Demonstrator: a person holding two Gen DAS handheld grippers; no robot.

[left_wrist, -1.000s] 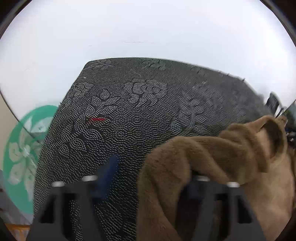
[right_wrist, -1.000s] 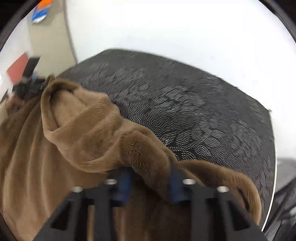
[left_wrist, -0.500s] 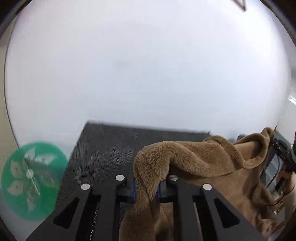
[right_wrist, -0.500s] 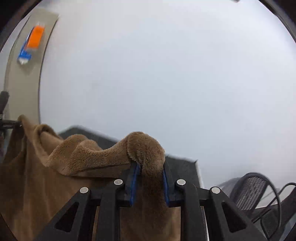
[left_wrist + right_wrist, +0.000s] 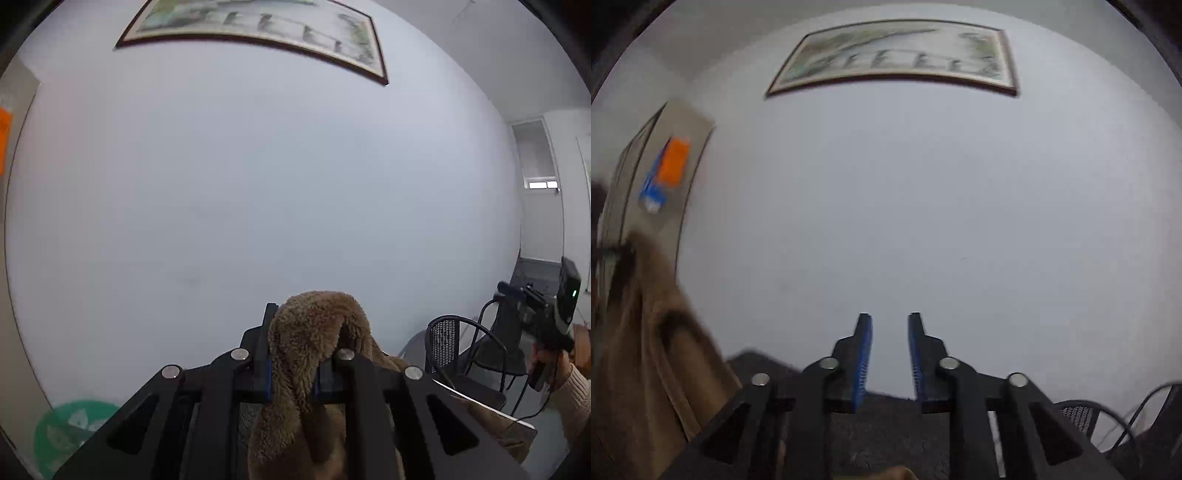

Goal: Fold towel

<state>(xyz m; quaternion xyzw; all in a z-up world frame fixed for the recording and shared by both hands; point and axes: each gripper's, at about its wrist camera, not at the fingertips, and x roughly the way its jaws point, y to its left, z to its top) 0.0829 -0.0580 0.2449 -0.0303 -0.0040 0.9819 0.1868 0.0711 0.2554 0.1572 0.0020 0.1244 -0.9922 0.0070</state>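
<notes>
The brown fluffy towel is pinched between the pads of my left gripper, which is shut on a bunched edge and raised toward the wall. The cloth loops over the right finger and hangs down below the frame. In the left wrist view, the right gripper is far off at the right, held by a hand. My right gripper is open, with only wall showing between its blue pads. In the right wrist view the towel hangs blurred at the left, apart from that gripper.
A table with a black patterned cloth lies below the right gripper. A black mesh chair stands at the right. A green disc sits low at the left. A framed picture hangs on the white wall.
Both grippers rose and tilted up from the table toward the wall. The right gripper let go of the towel and opened. The left gripper closed on the towel and lifted it.
</notes>
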